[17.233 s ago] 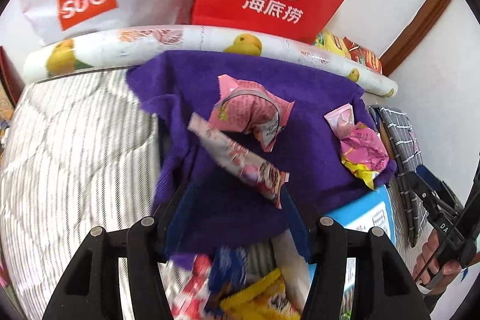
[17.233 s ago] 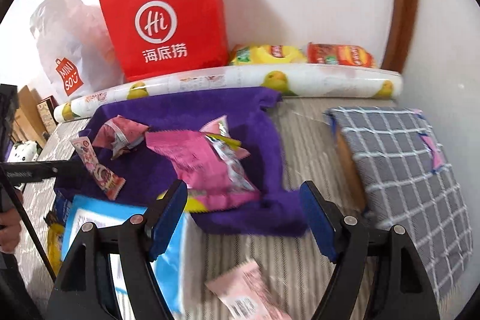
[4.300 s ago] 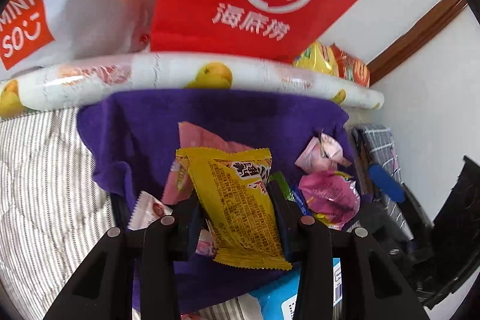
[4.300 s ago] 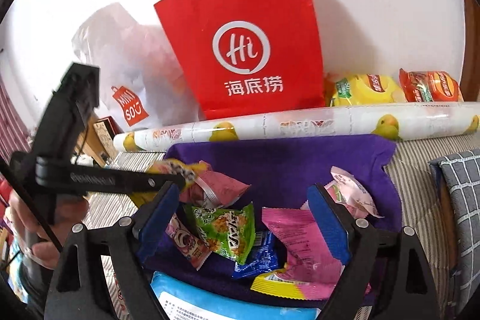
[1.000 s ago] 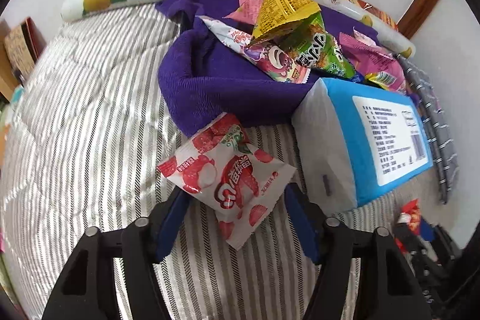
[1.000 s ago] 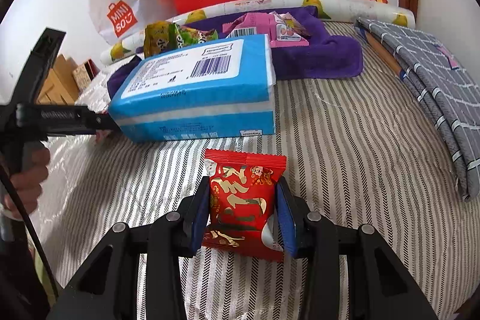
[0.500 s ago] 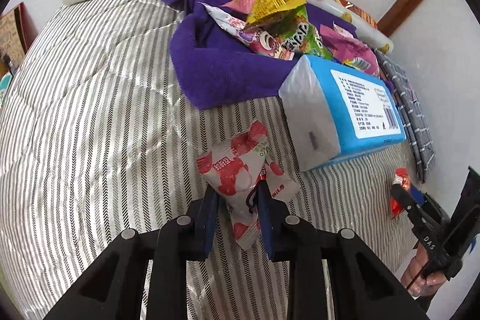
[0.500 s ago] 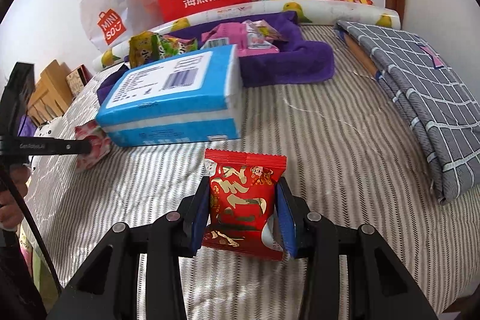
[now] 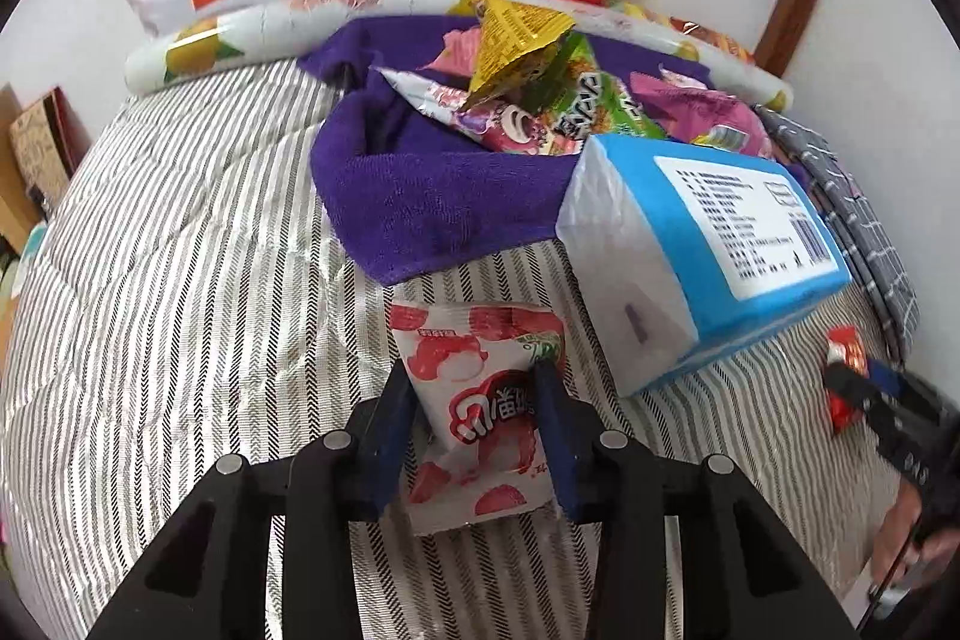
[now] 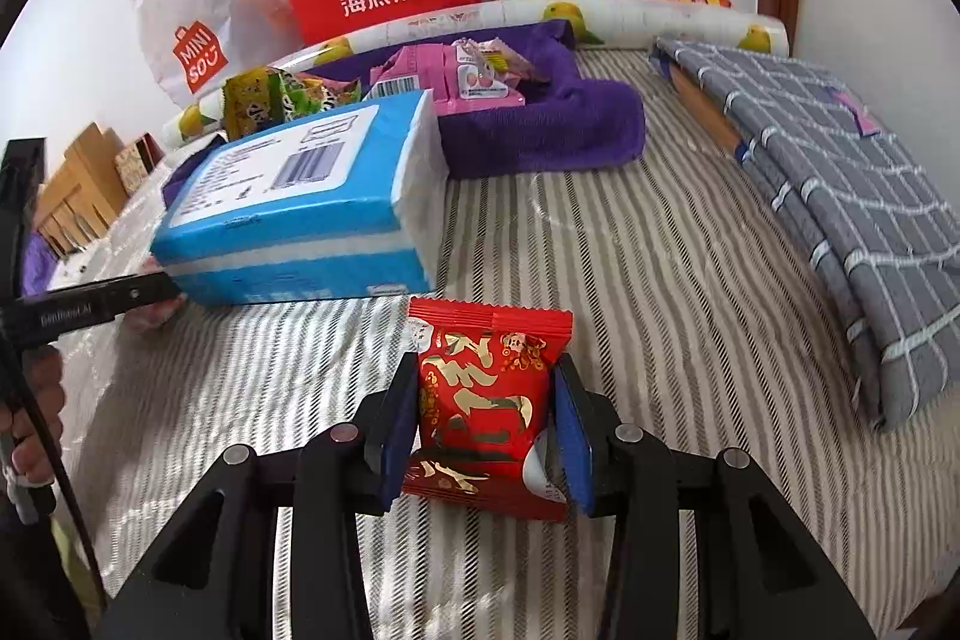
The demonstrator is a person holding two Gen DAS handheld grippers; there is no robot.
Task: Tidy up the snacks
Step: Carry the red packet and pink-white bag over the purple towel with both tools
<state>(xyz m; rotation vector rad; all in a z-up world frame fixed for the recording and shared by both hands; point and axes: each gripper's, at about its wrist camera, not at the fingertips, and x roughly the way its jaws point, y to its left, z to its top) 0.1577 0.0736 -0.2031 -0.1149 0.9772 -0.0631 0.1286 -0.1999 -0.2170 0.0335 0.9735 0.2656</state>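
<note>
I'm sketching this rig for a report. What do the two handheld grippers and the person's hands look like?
Both the left gripper and right gripper have matte black angular bodies with silver round bolts and blue-padded fingers. Small white lettering marks the left gripper's side. The bare left hand shows no sleeve. No cables visible.

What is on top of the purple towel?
Snack packets are piled on the purple towel: a yellow packet, a green one and pink ones. Whatever lies beneath the pile is hidden.
</note>
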